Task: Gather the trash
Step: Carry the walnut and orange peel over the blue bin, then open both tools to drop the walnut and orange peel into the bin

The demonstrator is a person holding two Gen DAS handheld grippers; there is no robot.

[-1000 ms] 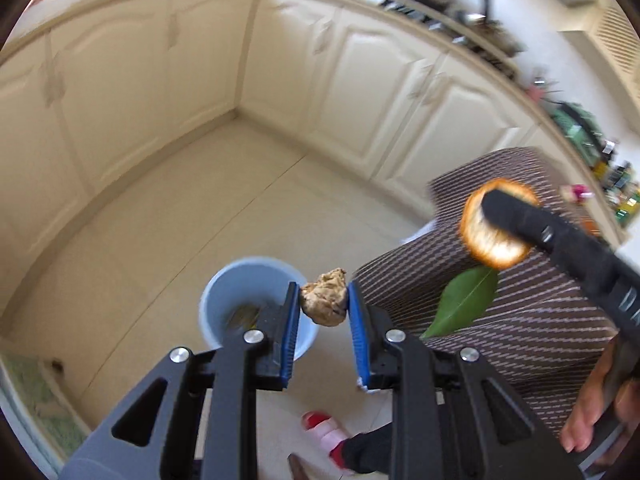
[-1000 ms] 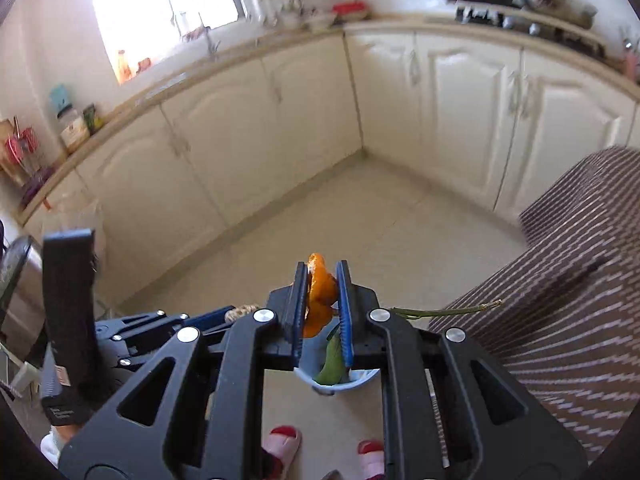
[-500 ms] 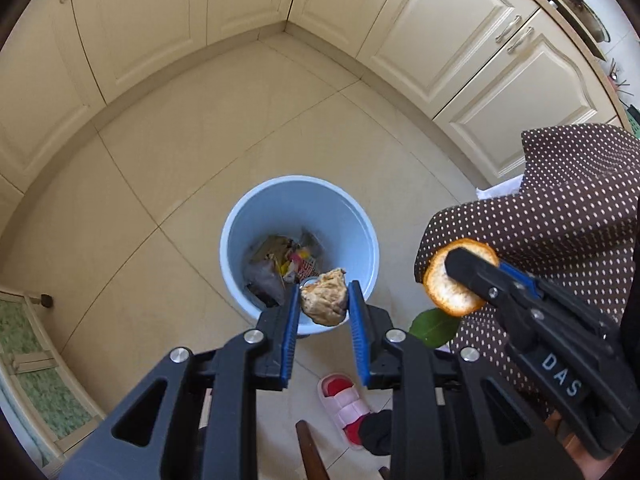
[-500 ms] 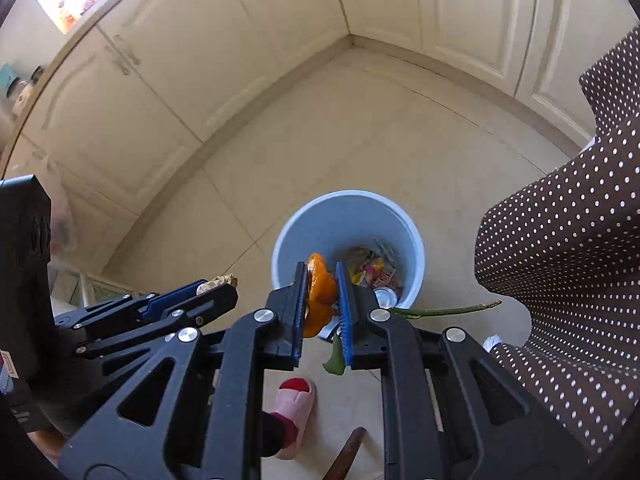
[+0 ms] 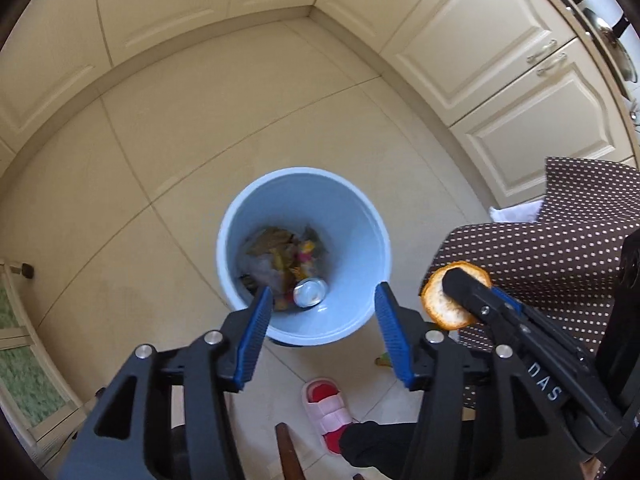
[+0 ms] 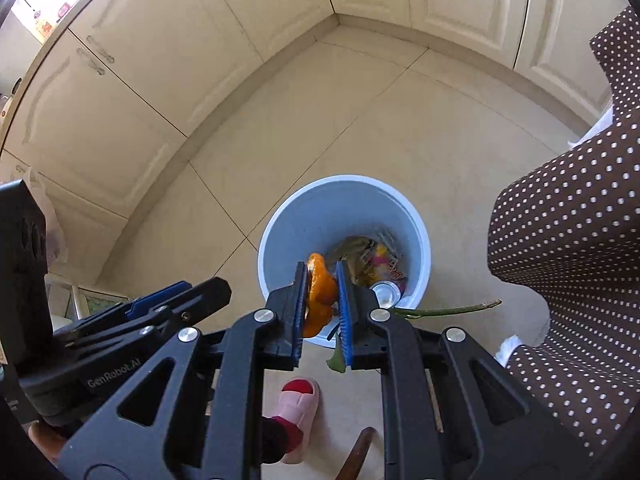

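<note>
A light blue trash bin (image 5: 360, 216) stands on the tiled floor and holds wrappers, leaves and a metal can (image 5: 310, 293). My left gripper (image 5: 322, 312) is open and empty above the bin's near rim. My right gripper (image 6: 322, 292) is shut on an orange peel (image 6: 318, 300) with a green leaf and stem (image 6: 448, 310), held over the bin (image 6: 344, 208). The right gripper's fingers and the peel (image 5: 444, 310) also show in the left wrist view, to the right of the bin.
A brown polka-dot tablecloth (image 6: 568, 264) hangs at the right, close to the bin. Cream cabinets (image 5: 480, 60) line the far walls. My feet in pink slippers (image 5: 326, 408) stand just below the bin. A wooden chair tip (image 6: 356, 456) is at the bottom.
The left gripper has opened and the crumpled brown lump it held is gone from its jaws. Both grippers tilted down over the bin. The right gripper still holds the peel.
</note>
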